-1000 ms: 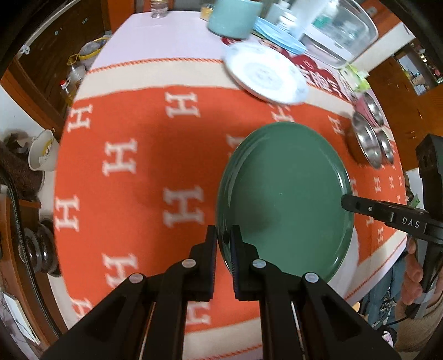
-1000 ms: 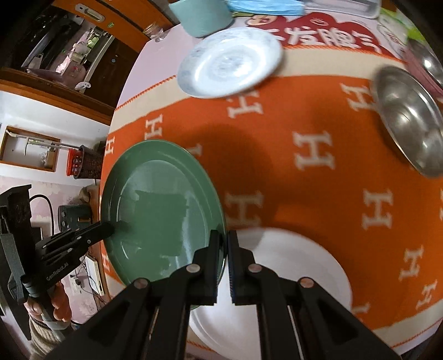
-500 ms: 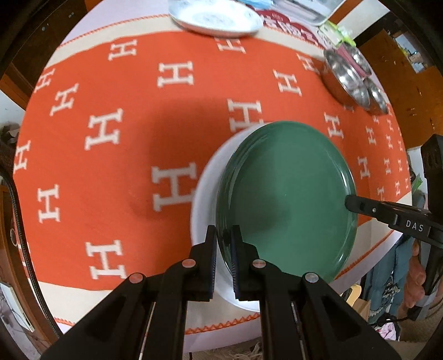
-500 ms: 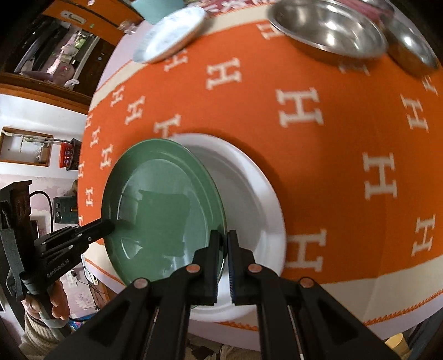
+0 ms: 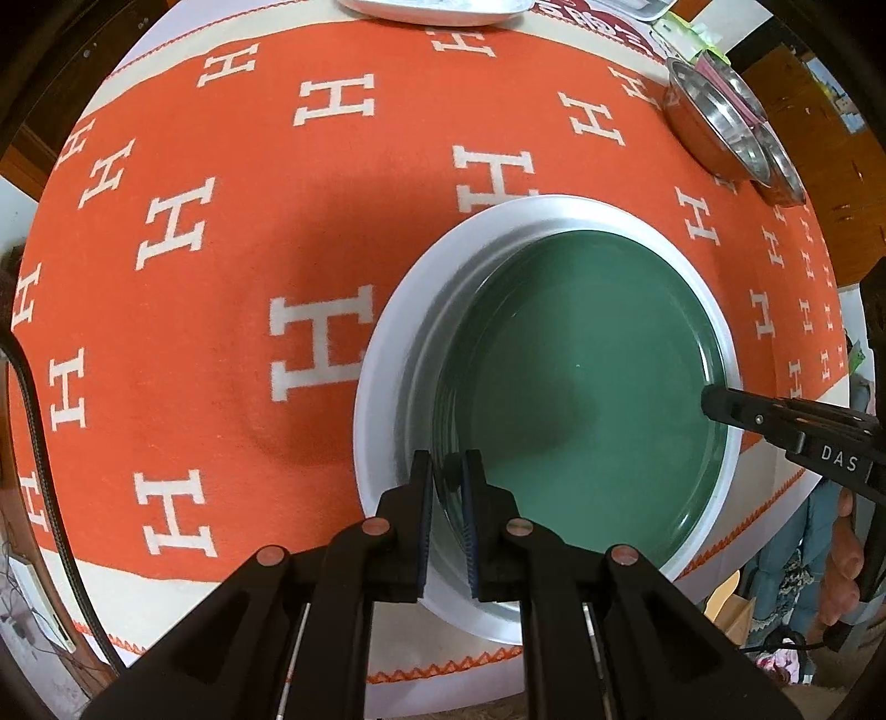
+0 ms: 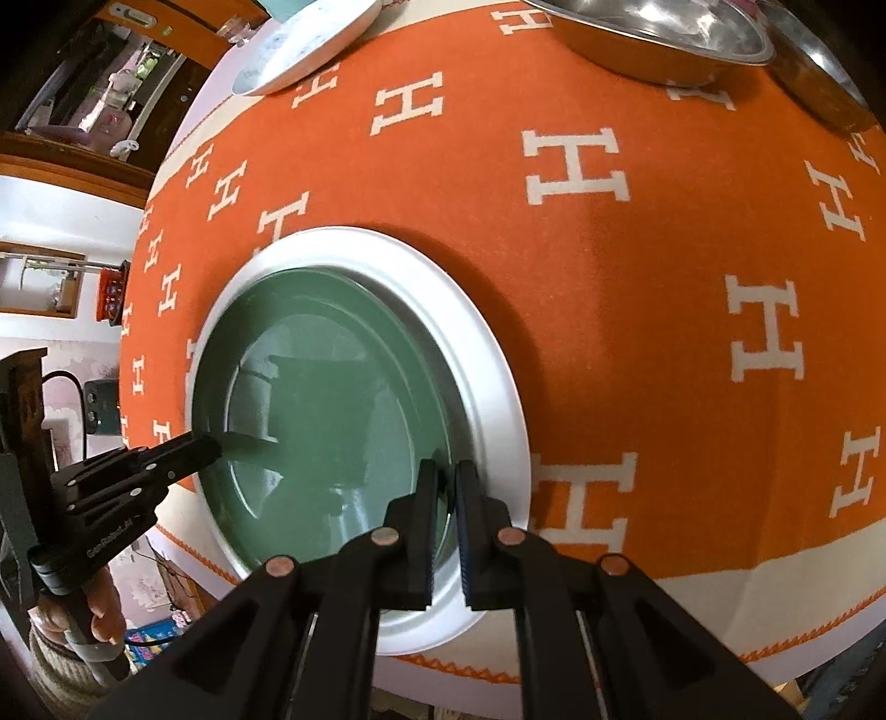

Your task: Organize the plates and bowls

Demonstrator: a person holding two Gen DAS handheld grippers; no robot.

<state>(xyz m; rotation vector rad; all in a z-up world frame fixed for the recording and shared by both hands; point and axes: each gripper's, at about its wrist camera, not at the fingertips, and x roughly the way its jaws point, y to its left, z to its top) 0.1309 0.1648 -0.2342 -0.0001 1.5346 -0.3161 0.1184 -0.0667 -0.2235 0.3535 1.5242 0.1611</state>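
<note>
Currently both claws are clamped on the green plate (image 5: 576,376), one on each side of its rim. My left gripper (image 5: 448,498) has its fingers pinched on the near-left edge in the left wrist view; my right gripper (image 6: 441,498) pinches the opposite edge, near-right in its own view. Each claw's tip also shows across the plate in the other camera.

Green plate is round, so no long axis; face up, roughly level, sitting inside the white plate (image 5: 387,354). Can't tell if it's fully seated or a hair above. White rim shows all the way round it, wider on the side toward my left claw.

White plate sits on the orange H-pattern cloth (image 5: 221,277), close to the table's near edge. Steel bowls (image 5: 714,127) are well apart at far right of the left view; a small white plate (image 6: 310,44) at the far edge.
</note>
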